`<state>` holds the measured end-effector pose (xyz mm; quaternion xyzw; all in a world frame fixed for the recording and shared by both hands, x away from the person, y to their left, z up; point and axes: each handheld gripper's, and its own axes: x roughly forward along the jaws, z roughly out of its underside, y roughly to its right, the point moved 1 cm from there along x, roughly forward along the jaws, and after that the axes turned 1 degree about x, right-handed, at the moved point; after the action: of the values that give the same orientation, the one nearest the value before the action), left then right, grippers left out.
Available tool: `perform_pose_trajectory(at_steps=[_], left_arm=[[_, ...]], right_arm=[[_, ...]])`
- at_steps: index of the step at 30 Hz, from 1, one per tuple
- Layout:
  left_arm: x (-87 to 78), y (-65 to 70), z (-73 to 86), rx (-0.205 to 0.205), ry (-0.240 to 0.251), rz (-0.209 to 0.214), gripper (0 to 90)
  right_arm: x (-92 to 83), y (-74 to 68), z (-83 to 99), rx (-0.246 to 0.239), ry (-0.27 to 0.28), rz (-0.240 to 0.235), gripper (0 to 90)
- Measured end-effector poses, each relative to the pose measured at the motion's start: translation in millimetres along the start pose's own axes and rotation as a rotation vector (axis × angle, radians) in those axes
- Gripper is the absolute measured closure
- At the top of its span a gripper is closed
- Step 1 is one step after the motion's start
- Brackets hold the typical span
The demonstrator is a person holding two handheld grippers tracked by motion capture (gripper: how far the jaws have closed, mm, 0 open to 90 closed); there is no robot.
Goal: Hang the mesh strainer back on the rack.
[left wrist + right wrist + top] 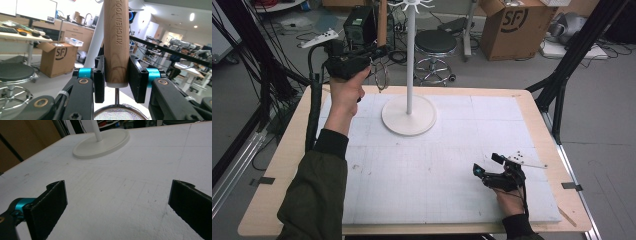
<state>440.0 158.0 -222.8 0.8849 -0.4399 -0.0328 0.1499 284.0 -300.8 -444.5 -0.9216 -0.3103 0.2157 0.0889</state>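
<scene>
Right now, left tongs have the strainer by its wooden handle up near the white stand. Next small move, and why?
Probably lift the strainer a little higher toward the hooks at the top of the white stand. The left tongs clamp its wooden handle upright, mesh hanging below, left of the pole and under the hooks. The right tongs rest open on the table.

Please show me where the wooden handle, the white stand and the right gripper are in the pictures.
wooden handle (116,42): left gripper view, middle of its shaft.
white stand (408,116): high view, its round base.
right gripper (117,207): right gripper view, midway between its open jaws.
</scene>
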Motion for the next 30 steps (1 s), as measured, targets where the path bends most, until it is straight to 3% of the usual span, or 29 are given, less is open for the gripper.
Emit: perform_pose_trajectory(at_steps=[13, 24, 30], left_arm=[[11.2, -10.4, -2.1, -0.029, -0.007, 0.016, 69.2], [21.7, -13.0, 2.8, -0.027, -0.029, 0.048, 69.1], [21.8, -13.8, 2.6, -0.033, -0.026, 0.041, 69.1]], right_arm=[[-0.9, 1.3, -0.4, 0.003, 0.008, -0.001, 0.9], [-1.4, 3.5, 0.3, 0.009, 0.008, 0.015, 0.9], [-1.3, 3.6, 0.6, 0.012, 0.004, 0.015, 0.9]])
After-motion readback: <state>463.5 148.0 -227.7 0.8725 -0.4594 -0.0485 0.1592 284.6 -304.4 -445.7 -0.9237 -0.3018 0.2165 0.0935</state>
